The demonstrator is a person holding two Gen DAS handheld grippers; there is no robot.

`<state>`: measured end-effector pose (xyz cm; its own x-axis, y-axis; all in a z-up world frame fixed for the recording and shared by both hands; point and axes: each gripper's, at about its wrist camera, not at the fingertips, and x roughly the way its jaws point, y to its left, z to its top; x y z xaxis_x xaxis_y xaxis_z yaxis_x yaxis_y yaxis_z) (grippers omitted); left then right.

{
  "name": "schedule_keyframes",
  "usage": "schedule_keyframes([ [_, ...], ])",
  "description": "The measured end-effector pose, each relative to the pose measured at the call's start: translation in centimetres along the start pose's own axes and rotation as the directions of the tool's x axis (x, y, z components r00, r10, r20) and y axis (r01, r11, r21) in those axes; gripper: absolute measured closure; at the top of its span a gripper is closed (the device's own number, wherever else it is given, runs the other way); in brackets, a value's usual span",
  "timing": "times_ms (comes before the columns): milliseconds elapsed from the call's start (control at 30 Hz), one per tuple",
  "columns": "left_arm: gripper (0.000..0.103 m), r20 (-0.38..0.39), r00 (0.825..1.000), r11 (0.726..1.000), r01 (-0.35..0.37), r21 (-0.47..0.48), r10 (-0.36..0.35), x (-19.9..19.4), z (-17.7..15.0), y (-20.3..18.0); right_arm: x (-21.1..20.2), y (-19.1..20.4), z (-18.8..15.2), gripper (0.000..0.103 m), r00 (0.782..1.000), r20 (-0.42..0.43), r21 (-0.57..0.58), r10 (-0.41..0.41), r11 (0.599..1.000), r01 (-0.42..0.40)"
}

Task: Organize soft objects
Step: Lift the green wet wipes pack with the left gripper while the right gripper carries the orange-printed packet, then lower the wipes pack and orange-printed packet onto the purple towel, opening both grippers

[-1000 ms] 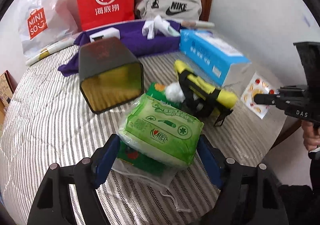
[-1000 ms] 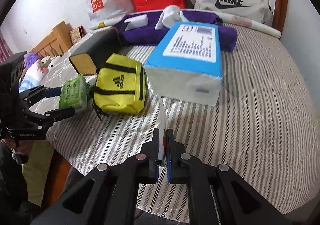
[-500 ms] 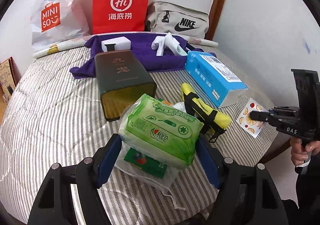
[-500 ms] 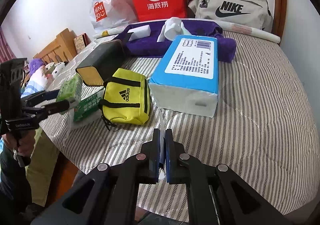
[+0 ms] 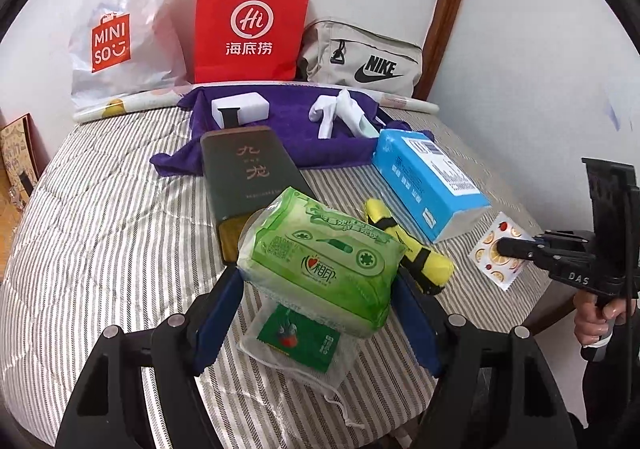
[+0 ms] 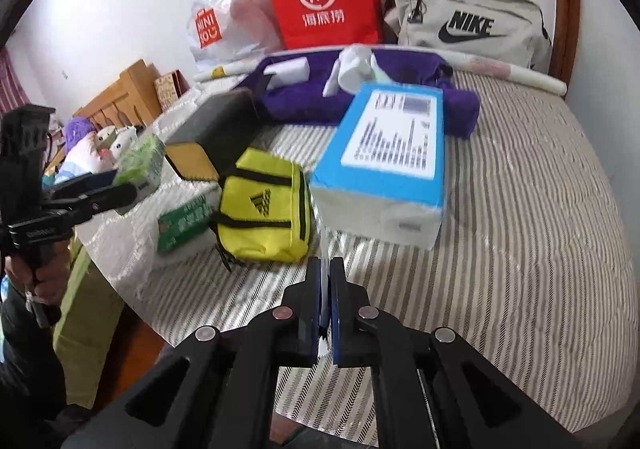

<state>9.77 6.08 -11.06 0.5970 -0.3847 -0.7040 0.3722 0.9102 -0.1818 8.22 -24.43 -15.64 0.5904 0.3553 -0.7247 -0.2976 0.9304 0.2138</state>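
My left gripper (image 5: 320, 285) is shut on a green tissue pack (image 5: 320, 257) and holds it above the striped bed (image 5: 100, 249). It also shows at the left of the right wrist view (image 6: 120, 189). Under it lies a mesh bag with a green packet (image 5: 298, 337). My right gripper (image 6: 326, 281) is shut on a thin fruit-patterned packet (image 5: 496, 253), seen edge-on between its fingers. A yellow Adidas pouch (image 6: 264, 209) and a blue tissue pack (image 6: 388, 161) lie just ahead of it.
A dark box (image 5: 248, 177) lies on its side mid-bed. A purple cloth (image 5: 288, 129) with a white block and white socks lies behind. Miniso bag (image 5: 116, 29), red paper bag (image 5: 250, 25) and Nike bag (image 5: 360, 57) stand along the wall.
My left gripper has lifted and pulled back with the green tissue pack, leaving the mesh bag on the bed. My right gripper has risen slightly with the packet.
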Motion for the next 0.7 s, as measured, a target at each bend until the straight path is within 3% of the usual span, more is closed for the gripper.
schedule_keyframes([
  [300, 0.029, 0.010, 1.000, 0.999, -0.010, -0.046, 0.010, 0.1, 2.3, 0.9, -1.5, -0.5, 2.8, 0.099, 0.999, 0.048, -0.007, -0.002, 1.000, 0.003],
  [433, 0.029, 0.019, 1.000, 0.996, 0.026, -0.084, -0.024, 0.1, 3.6, 1.4, -1.7, -1.0, 4.4, 0.099, 0.997, 0.072, -0.008, -0.012, 1.000, 0.012],
  [700, 0.029, 0.018, 1.000, 0.995, 0.005, -0.102, -0.004, 1.0, 6.0, 2.1, -1.0, -1.7, 7.6, 0.098, 0.995, 0.099, -0.034, -0.021, 0.999, 0.025],
])
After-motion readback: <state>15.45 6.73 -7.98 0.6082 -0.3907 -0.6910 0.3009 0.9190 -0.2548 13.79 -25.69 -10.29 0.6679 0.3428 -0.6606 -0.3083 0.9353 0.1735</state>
